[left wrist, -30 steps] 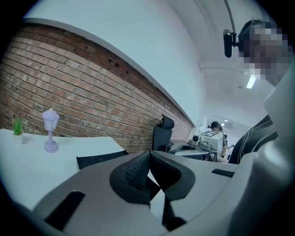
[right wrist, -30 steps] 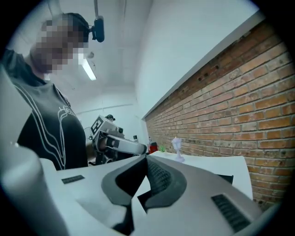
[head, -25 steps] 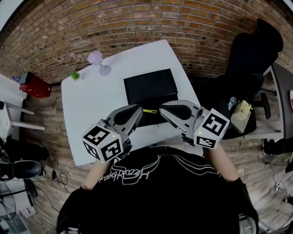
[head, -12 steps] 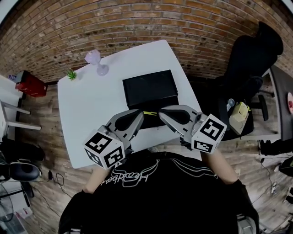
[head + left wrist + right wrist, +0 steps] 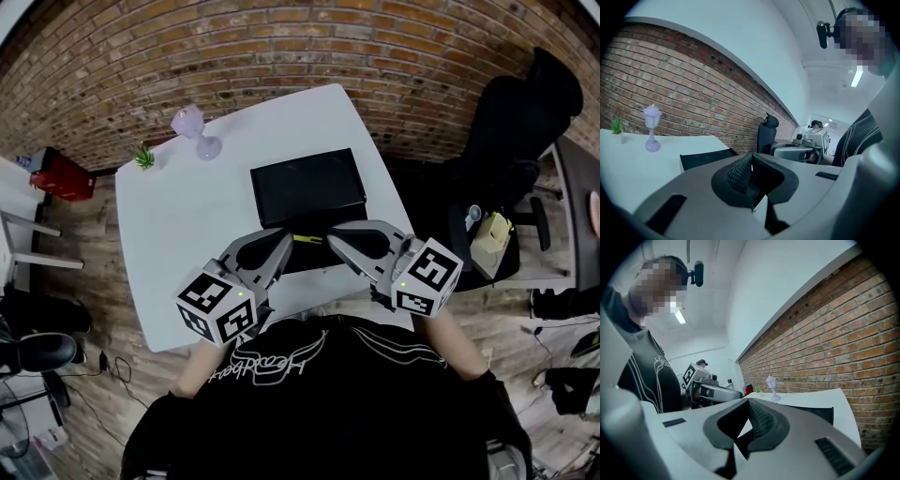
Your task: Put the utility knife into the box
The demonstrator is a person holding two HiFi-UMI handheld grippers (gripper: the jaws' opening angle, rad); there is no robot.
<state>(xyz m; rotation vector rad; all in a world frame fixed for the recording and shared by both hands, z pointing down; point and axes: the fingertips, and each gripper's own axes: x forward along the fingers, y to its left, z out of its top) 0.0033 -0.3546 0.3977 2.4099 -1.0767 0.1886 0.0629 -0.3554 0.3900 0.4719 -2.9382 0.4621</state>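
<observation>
Head view, white worktop (image 5: 178, 225) against brick wall (image 5: 281, 47), black chair (image 5: 516, 122) at right; utility knife (image 5: 307, 239) at near edge of black box (image 5: 307, 183), between left gripper (image 5: 284, 240) and right gripper (image 5: 332, 236), both jaws closed, empty

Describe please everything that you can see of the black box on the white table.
The box is black, flat and rectangular, with a thin paler rim; it looks matte. It lies slightly turned on the white table, toward its right side. The left gripper and the right gripper hide part of its near end. The yellow utility knife lies at that near end; whether inside the box or on it cannot be told.
</observation>
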